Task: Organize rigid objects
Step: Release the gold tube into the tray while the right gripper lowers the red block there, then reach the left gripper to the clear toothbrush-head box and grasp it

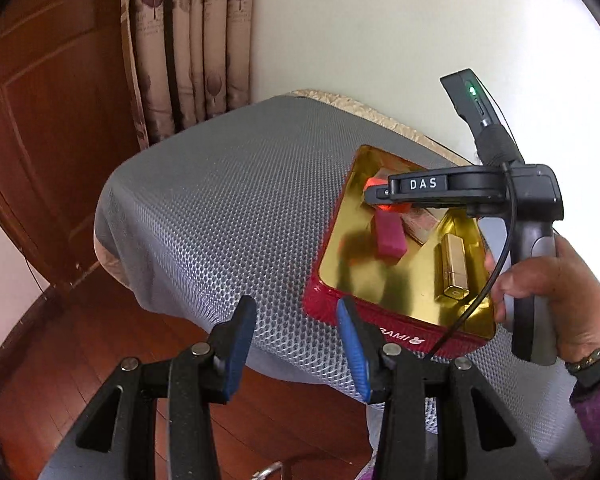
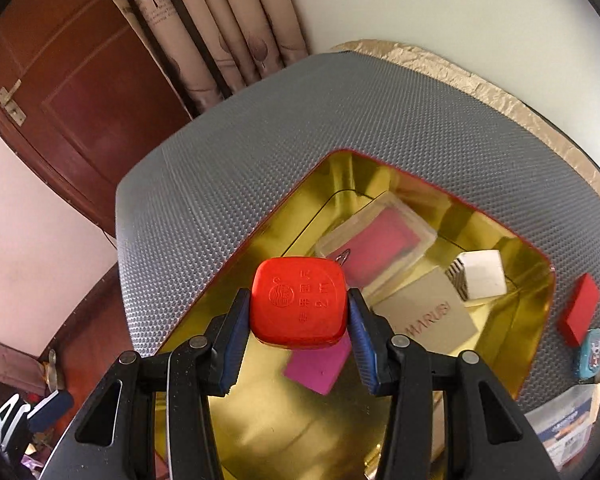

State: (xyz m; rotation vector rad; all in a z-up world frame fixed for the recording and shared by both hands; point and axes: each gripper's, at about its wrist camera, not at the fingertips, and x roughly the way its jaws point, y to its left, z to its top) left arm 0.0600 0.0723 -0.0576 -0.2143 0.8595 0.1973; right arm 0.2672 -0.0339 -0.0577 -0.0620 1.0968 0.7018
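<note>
Gold-lined tin (image 2: pixel 228 280) holds a clear case (image 2: pixel 380 240), white cube (image 2: pixel 482 274), magenta block (image 2: pixel 320 364).

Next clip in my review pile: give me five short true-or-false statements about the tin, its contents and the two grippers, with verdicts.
1. The right gripper holds a red case. True.
2. The left gripper grips a gold tube. False: its fingers are apart with nothing between them; the gold tube lies in the tin.
3. The tin is gold inside. True.
4. The white cube sits outside the tin on the mat. False: it rests inside the tin.
5. A red block lies on the grey mat outside the tin. True.
</note>
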